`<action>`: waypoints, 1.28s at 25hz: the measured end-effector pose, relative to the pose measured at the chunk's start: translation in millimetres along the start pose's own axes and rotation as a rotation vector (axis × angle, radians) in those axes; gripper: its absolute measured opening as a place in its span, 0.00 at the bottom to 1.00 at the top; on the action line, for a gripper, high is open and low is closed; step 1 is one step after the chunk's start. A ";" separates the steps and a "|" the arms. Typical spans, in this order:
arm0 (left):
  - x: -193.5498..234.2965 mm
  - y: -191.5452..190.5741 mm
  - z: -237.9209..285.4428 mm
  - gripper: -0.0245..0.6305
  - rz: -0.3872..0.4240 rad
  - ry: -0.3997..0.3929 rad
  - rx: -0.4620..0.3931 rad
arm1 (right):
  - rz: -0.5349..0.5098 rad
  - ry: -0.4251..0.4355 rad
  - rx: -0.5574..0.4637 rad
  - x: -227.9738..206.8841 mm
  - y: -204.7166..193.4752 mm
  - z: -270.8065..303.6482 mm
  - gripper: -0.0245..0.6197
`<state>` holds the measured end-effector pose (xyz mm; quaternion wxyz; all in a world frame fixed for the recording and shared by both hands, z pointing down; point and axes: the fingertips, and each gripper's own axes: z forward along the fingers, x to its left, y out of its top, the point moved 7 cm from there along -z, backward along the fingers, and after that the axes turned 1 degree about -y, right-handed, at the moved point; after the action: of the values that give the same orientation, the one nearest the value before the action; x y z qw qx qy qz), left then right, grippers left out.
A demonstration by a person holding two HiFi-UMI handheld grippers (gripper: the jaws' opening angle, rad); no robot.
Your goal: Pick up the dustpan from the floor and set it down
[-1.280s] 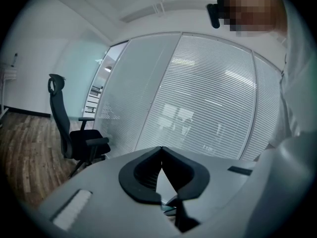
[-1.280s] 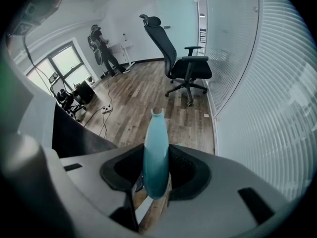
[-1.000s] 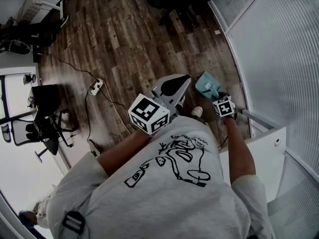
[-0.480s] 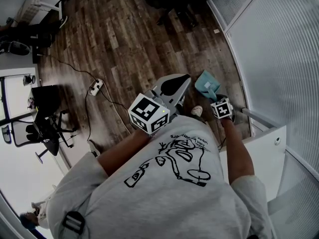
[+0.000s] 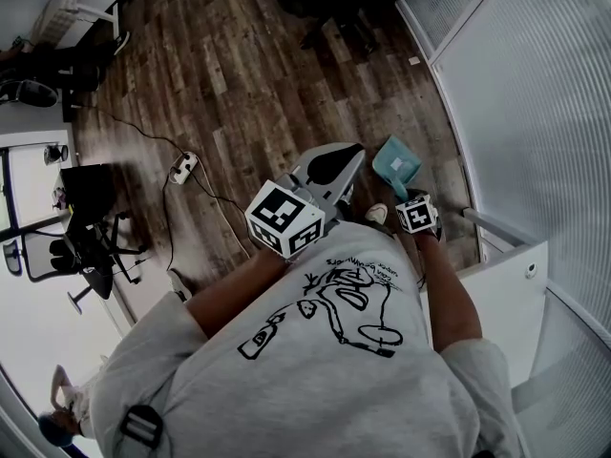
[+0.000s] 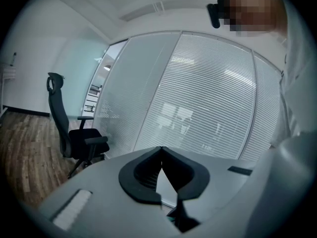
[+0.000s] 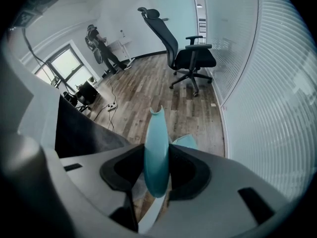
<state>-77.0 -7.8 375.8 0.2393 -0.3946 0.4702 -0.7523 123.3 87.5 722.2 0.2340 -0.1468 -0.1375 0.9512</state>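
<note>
The teal dustpan hangs above the wooden floor close to the glass wall. My right gripper is shut on its handle. In the right gripper view the handle stands upright, pressed between the two black pads of the right gripper, and a corner of the pan shows behind it. My left gripper is held out in front of the body, pointing nearly level. In the left gripper view the tips of the left gripper meet with nothing between them.
A frosted glass partition runs along the right, with a white cabinet below it. A black office chair stands by the glass. A power strip and its cable lie on the floor at left. A person stands far off.
My right gripper has shifted a little left and toward the body in the head view, carrying the dustpan with it. The left gripper has stayed where it was.
</note>
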 end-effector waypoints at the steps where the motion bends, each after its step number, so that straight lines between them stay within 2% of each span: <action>1: -0.1 -0.1 0.5 0.04 0.000 -0.001 0.000 | 0.006 0.004 0.001 1.0 -0.9 1.3 0.24; 10: -0.3 -3.1 -0.4 0.04 0.001 -0.003 0.003 | 0.069 0.043 0.031 10.6 -9.4 6.1 0.24; 18: -1.3 -4.2 -3.9 0.04 -0.004 -0.004 0.008 | 0.157 0.119 0.049 23.2 -19.9 12.5 0.24; 32: -2.5 -8.6 -4.7 0.04 -0.009 -0.001 0.013 | 0.172 0.141 0.069 31.1 -29.5 19.5 0.24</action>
<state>-79.3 0.4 381.5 0.2387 -0.3956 0.4635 -0.7561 102.2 124.0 743.1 0.1655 -0.2164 -0.0748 0.9593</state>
